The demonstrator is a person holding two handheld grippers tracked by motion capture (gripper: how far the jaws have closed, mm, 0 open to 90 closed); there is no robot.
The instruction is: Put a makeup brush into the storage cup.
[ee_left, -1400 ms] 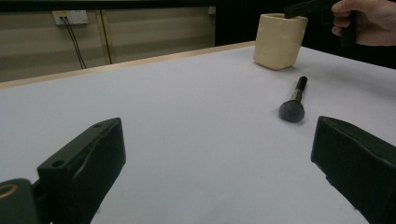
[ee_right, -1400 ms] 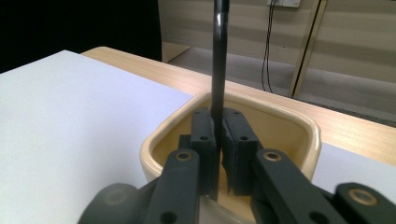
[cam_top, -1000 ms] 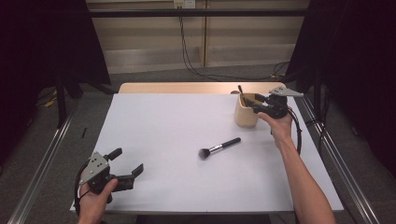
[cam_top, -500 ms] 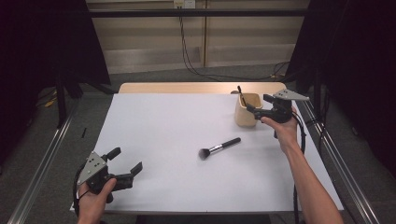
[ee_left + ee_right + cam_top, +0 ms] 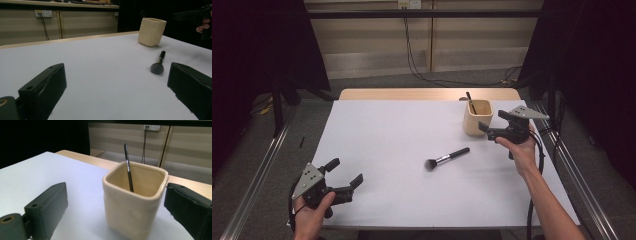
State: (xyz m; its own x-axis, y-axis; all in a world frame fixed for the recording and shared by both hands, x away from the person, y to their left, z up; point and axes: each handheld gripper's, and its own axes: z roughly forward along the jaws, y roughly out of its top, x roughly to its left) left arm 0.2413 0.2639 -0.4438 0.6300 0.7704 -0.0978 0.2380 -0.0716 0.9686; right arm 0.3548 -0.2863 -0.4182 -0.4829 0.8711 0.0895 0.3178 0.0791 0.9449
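Cream ceramic cup (image 5: 477, 118): holds one thin brush (image 5: 470, 102) (standing upright).
Right gripper (image 5: 486, 131): jaws just opened, empty, backed away from cup.
Left gripper (image 5: 346, 176): jaws apart, idle.
Next: makeup brush (image 5: 446, 158) on the table.

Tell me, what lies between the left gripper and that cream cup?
In the high view, just bare white table and a makeup brush lying between the left gripper and cup.

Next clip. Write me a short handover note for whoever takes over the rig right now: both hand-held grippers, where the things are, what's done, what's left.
Right hand-held gripper: jaws have just been opening, now open, empty, beside the beige cup.
Left hand-held gripper: open, empty, at the table's near left corner.
Done: one thin dark-handled tool stands in the cup.
Left: the makeup brush lies mid-table, untouched; probably goes in the cup next.
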